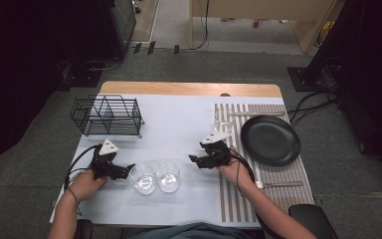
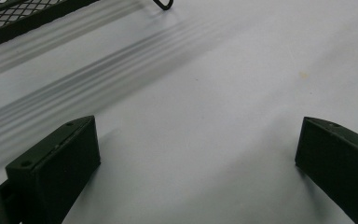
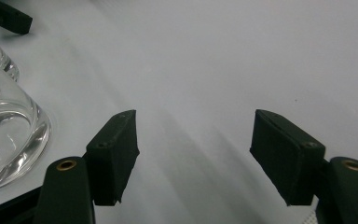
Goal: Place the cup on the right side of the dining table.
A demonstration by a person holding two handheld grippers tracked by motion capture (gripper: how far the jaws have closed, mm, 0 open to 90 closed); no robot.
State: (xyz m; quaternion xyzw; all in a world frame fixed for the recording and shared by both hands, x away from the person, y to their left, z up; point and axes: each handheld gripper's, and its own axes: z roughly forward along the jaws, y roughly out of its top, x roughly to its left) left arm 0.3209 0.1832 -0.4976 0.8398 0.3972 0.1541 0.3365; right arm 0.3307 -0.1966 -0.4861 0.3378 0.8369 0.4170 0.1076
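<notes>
My left tongs (image 1: pixel 124 172) lie low on the pale blue table cover (image 1: pixel 179 124), at about seven o'clock on the table, tips pointing toward three o'clock. Their jaws are spread wide with nothing but bare cover between them, as my left gripper view shows. Just off their tips stands the left glass tumbler (image 1: pixel 142 178), empty and upright; from above I cannot tell whether the tips touch it. The right glass tumbler (image 1: pixel 168 176) stands immediately at its three o'clock side, the two rims close or touching.

My right tongs (image 1: pixel 195 160) sit near the table's centre, slightly toward five o'clock, tips pointing toward nine o'clock. Their jaws are also spread, holding nothing. In my right gripper view the right tumbler (image 3: pixel 2 140) stands at the picture's nine o'clock, outside the left jaw and apart from it.

The black wire rack (image 1: pixel 108 115) stands at ten o'clock on the table, and its edge shows at the top of my left gripper view (image 2: pixel 23 18).

A striped placemat (image 1: pixel 278 174) covers the table's three o'clock side. On it rests a black plate (image 1: pixel 270 140). A third clear glass (image 1: pixel 223 122) stands at the mat's far left corner, just beyond my right tongs. A piece of cutlery (image 1: pixel 256 113) lies beyond the plate and another (image 1: pixel 278 184) near it; which kind I cannot make out.
</notes>
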